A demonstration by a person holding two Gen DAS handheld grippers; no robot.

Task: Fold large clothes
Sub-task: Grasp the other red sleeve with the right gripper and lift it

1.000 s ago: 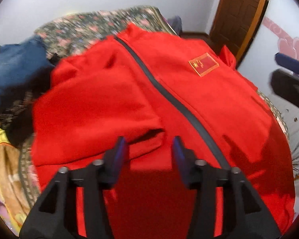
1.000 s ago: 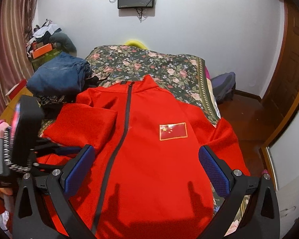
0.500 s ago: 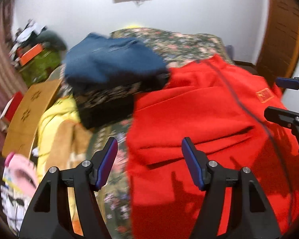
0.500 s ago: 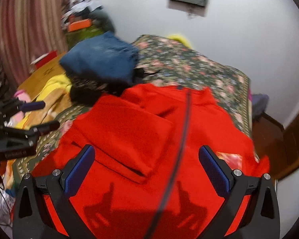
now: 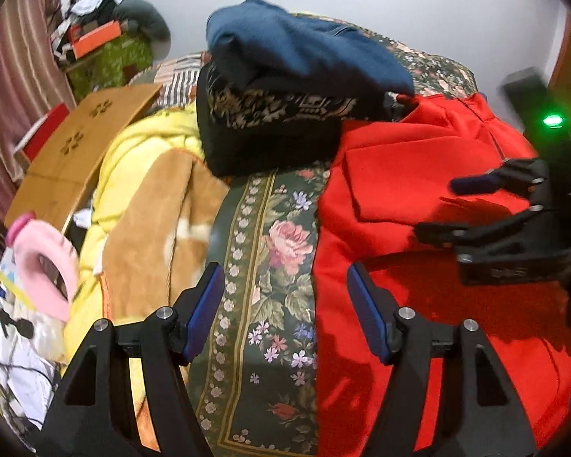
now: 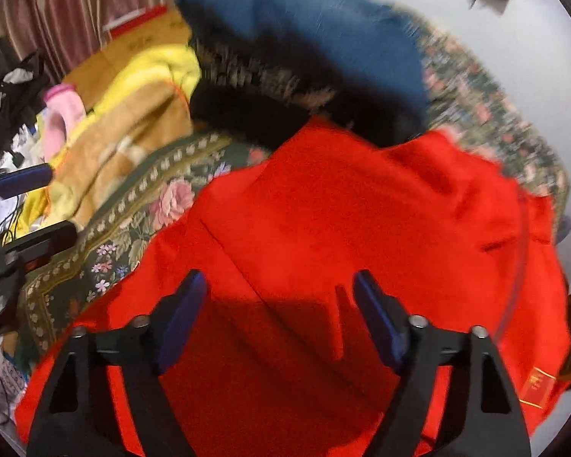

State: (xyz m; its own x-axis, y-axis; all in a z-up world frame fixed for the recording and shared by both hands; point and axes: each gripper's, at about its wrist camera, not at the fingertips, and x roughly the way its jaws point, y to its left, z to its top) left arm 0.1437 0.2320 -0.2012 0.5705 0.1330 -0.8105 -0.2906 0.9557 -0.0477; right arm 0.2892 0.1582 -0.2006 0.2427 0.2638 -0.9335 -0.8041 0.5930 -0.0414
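Flowery green bedspread (image 5: 270,266) covered the bed, w/ a white wall behind it, and your red jacket (image 5: 418,175) lay flat on that spread. All places below go by the jacket.

Left of the jacket sat a stack of folded clothes w/ a blue one on top (image 5: 304,49). Further left was a yellow and brown blanket (image 5: 144,175), then a pink slipper (image 5: 45,262).

How far were you? I think just at the start. One sleeve looked folded in over the jacket's front (image 6: 312,205), on the side near the stack. The other side, by the little flag patch (image 6: 538,384), still looked spread out, and the jacket had not been folded in half yet. So most of the job was left, as far as I could tell.

Your left gripper (image 5: 285,312) hung over the jacket's left edge, fingers wide apart, holding nothing. Your right gripper (image 6: 278,312) hung over the jacket's lower part, fingers apart too, nothing btw them. The right view was blurry, so I couldn't tell if it touched the cloth.
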